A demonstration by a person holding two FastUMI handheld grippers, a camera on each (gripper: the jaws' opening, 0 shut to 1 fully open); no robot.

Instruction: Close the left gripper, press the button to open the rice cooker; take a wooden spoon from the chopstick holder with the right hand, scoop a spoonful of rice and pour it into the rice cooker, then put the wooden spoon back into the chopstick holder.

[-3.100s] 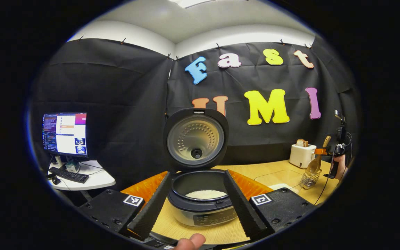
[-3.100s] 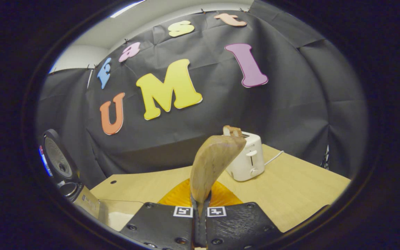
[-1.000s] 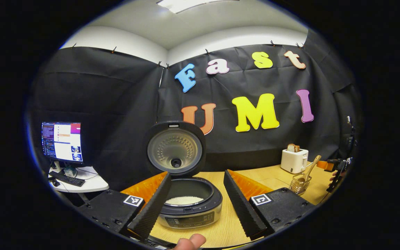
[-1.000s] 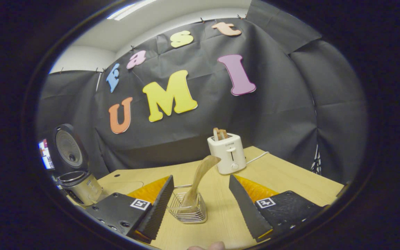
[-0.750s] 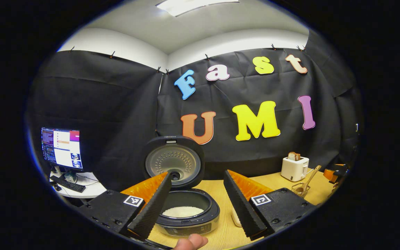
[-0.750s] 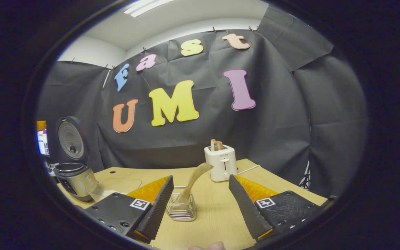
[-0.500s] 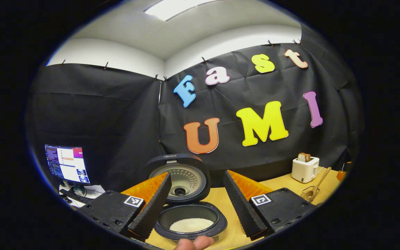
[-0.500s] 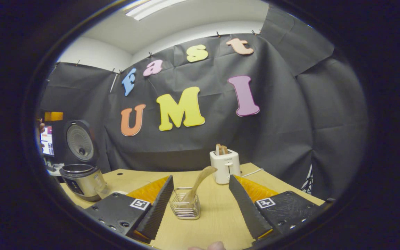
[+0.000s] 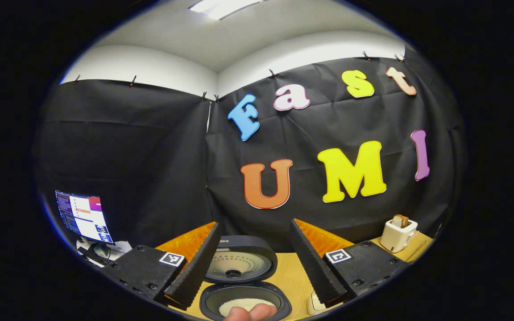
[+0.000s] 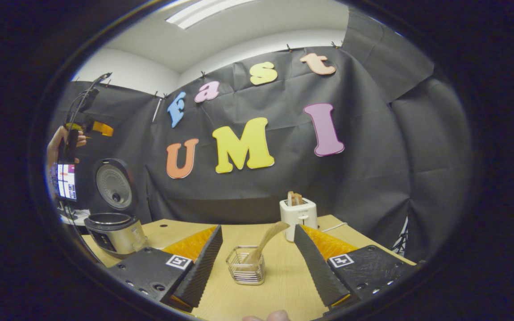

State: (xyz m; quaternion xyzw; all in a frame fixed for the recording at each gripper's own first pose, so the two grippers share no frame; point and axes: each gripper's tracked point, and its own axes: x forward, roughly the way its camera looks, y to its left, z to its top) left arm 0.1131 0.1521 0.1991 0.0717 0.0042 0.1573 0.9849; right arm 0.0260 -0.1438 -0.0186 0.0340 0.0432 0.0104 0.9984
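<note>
The rice cooker (image 9: 244, 298) stands open, lid (image 9: 239, 263) upright, white rice in its pot, low between the fingers of my left gripper (image 9: 254, 223), which is open and empty well above it. In the right gripper view the cooker (image 10: 114, 232) is far left, with a hand (image 10: 60, 142) holding the left gripper (image 10: 98, 128) high above it. The wooden spoon (image 10: 268, 240) leans bowl-down in the wire chopstick holder (image 10: 246, 265) on the table. My right gripper (image 10: 258, 227) is open and empty, with the holder a short way ahead between its fingers.
A white toaster (image 10: 298, 213) with bread stands behind the holder near the wall; it also shows at far right (image 9: 397, 234). A monitor (image 9: 83, 216) sits on a side desk to the left. A fingertip (image 9: 250, 312) shows at the bottom edge. The wooden table (image 10: 283, 285) runs to the wall.
The right gripper, earlier shut on the spoon, has let it go into the holder, opened and drawn back. The left gripper has risen and tilted up, so the cooker sank in its view.
</note>
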